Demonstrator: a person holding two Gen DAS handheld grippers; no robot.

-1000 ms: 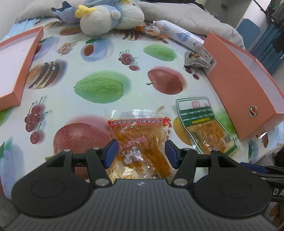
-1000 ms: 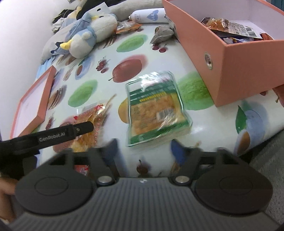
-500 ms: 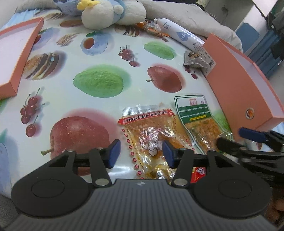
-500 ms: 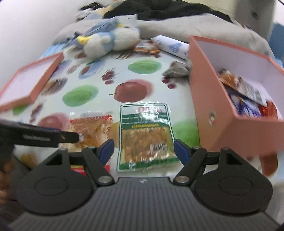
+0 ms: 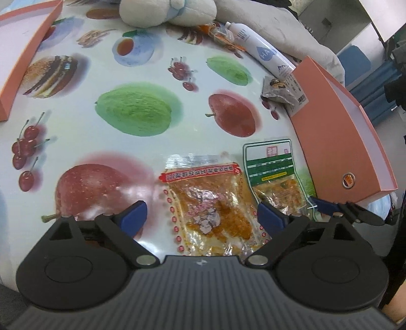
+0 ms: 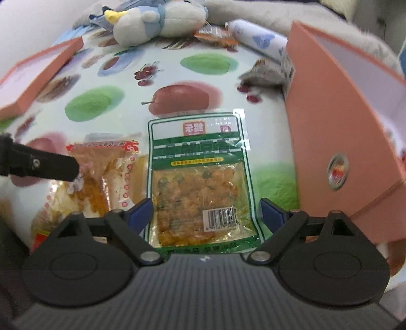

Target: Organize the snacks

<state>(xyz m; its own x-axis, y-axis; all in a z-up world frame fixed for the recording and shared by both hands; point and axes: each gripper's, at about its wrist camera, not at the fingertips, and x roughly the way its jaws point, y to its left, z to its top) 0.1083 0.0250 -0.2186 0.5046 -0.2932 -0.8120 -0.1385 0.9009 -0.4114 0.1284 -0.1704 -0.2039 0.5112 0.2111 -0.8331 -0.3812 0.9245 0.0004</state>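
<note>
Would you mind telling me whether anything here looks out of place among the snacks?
Yes: a plush toy and a white spray bottle lie among the snacks on the far side of the fruit-print cloth.

Glossy clear plastic snack packets (image 6: 203, 177), matt cardboard box (image 6: 327, 127)

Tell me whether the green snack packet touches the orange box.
Apart. The right wrist view shows patterned tablecloth between the green snack packet and the orange box.

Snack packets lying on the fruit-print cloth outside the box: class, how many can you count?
4: a red-edged packet and a green-edged packet side by side nearest the cameras, a grey packet against the box, an orange one by the bottle. Others may be hidden.
</note>
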